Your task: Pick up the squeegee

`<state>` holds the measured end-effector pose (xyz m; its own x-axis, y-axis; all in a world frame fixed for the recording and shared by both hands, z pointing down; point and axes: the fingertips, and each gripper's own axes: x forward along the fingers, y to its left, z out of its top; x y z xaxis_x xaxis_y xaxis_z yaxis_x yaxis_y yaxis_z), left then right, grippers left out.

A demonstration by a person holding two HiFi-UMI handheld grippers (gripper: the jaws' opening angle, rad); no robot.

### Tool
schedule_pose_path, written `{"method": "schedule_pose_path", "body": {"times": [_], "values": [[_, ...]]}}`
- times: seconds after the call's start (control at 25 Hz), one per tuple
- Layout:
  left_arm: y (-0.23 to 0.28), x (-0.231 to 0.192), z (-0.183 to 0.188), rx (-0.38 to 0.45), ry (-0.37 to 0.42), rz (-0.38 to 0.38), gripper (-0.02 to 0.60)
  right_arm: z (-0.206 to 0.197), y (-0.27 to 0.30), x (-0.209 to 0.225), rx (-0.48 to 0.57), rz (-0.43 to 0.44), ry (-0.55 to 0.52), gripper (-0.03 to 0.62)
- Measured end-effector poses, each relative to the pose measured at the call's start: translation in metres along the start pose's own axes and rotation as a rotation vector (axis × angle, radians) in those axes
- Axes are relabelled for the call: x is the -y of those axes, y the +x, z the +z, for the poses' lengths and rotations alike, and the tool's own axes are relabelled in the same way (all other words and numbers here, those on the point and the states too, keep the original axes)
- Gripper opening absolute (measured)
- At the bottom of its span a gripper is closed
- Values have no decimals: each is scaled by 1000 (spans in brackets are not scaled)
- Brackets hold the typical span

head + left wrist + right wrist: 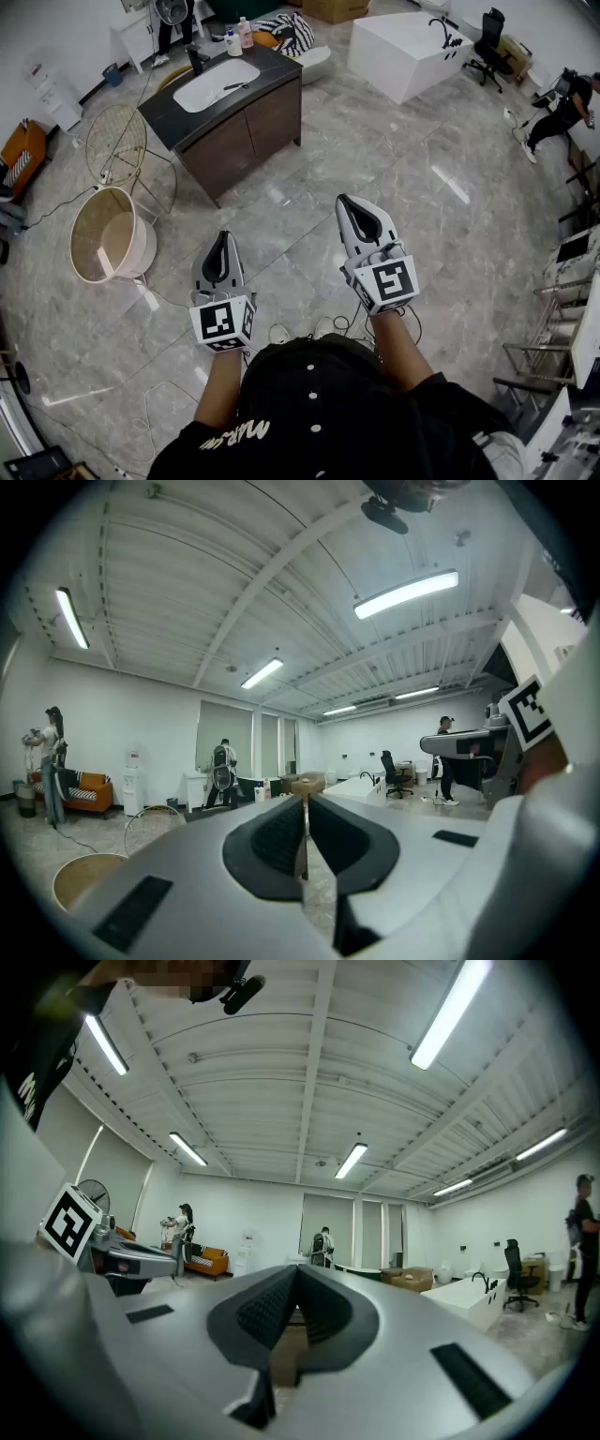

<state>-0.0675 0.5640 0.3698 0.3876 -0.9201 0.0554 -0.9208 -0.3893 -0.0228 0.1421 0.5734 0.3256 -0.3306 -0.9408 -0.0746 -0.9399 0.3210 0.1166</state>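
dark tool (234, 86) on the sink (206, 92) (bottles (239, 36) behind it too) is too small to identify.

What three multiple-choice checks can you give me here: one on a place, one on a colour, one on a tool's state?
1. Where does the vanity stand in the head view?
A. Far right
B. Ahead, to the left
C. At the bottom edge

2. What colour is the bathtub?
A. White
B. Black
C. Orange

3. How is the right tool?
A. Wide open
B. Shut on a bottle
C. Shut and empty

Answers:
1 B: it sits at the upper left of the head view.
2 A: its walls are plainly white.
3 C: its pads meet with nothing between them.
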Motion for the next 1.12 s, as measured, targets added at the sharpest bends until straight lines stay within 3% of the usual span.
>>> {"method": "schedule_pose_path", "body": {"times": [0.4,0.8,1.12], "values": [[3,5,1,-10,2,5,23,-4,-3,5,12,1,17,-3],[8,37,-11,-60,-26,55,23,-45,-18,23,-63,85,72,-2],[35,48,-15,-68,-4,62,23,-63,0,39,-56,122,99,-2]]}}
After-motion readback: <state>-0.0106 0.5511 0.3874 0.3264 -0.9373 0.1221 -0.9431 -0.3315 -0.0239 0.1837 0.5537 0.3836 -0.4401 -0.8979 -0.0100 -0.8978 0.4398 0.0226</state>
